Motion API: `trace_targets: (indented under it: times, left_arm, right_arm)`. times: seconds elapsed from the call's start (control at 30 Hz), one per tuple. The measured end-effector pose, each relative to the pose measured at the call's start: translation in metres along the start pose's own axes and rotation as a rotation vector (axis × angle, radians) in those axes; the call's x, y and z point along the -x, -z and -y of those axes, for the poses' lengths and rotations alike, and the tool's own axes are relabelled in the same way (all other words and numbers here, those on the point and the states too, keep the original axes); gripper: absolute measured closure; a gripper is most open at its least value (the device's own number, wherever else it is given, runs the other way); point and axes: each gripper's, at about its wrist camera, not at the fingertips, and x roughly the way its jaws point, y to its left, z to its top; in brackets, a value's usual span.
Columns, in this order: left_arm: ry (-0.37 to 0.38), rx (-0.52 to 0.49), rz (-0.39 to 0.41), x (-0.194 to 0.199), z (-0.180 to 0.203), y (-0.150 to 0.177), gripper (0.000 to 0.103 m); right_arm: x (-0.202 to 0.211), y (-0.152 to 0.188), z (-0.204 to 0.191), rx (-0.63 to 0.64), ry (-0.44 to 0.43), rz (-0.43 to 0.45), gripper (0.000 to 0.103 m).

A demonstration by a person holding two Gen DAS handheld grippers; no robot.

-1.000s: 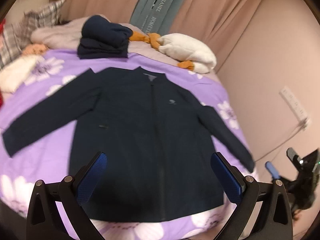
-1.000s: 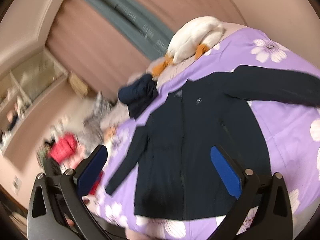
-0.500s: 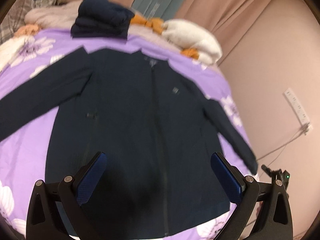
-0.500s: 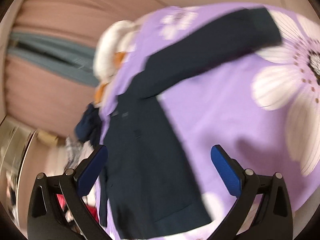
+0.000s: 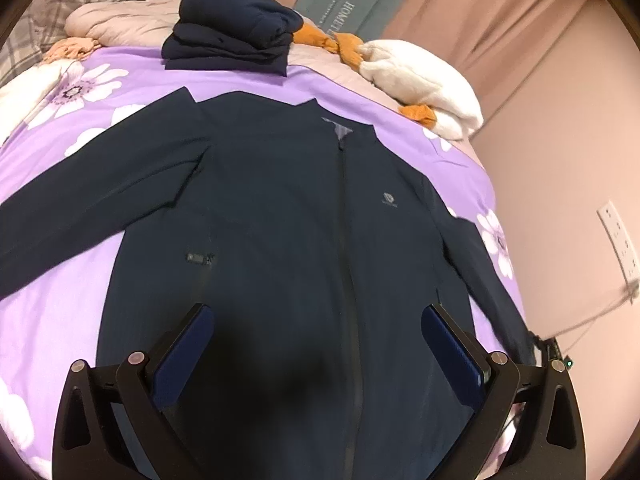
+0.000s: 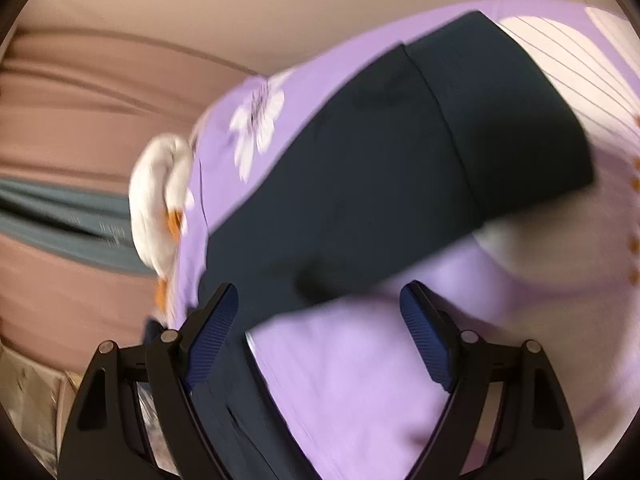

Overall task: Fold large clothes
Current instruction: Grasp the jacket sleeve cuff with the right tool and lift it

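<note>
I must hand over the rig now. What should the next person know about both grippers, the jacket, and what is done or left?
Left gripper: open, above the jacket's lower front, holding nothing.
Right gripper: jaws closing, above the sleeve; pads not pressing it yet.
Jacket: spread flat, zipped, on the purple bedsheet, both sleeves out.
Done: a folded dark pile sits by the pillows.
Left: every fold of this jacket, probably starting with that sleeve.

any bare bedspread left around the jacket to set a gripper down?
Free: purple bedspread below the jacket's left-view sleeve, and the strip between collar and folded navy pile. In the right wrist view, open spread below the other sleeve. Crowded: the head end, with pile, pink quilt and white plush.
</note>
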Motion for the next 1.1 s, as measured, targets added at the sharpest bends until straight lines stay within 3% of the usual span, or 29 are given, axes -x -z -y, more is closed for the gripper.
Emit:
trace_targets:
  times: [0.17,0.27,0.4,0.43,0.57,0.7,0.83,1.1]
  left_arm:
    - [-0.014,0.003,0.025,-0.007,0.0,-0.012,0.001]
    - [-0.06,-0.004,0.037,-0.013,0.0,-0.019,0.001]
    - [-0.112,0.016,0.033,-0.022,-0.007,-0.027,0.001]
    - [-0.11,0.027,0.032,-0.023,-0.01,-0.028,0.001]
    - [-0.13,0.082,0.025,-0.027,-0.026,-0.035,0.001]
    - [-0.146,0.125,0.017,-0.028,-0.042,-0.04,0.001]
    - [-0.158,0.141,0.011,-0.025,-0.056,-0.042,0.001]
    - [-0.159,0.161,0.051,-0.001,-0.086,-0.052,0.001]
  right_arm:
    - [-0.007,-0.025,0.009,-0.124,-0.037,0.108,0.026]
    - [-0.008,-0.03,0.013,-0.153,-0.06,0.143,0.041]
    - [-0.007,-0.033,0.026,-0.172,-0.034,0.156,0.089]
    - [-0.005,-0.034,0.029,-0.174,-0.026,0.159,0.091]
    - [0.009,-0.039,0.009,-0.052,0.035,0.187,0.095]
    - [0.028,-0.051,-0.044,0.113,0.076,0.211,0.095]
    - [0.037,-0.053,-0.121,0.351,0.139,0.228,0.095]
    - [0.012,0.009,-0.258,0.779,0.169,0.166,0.095]
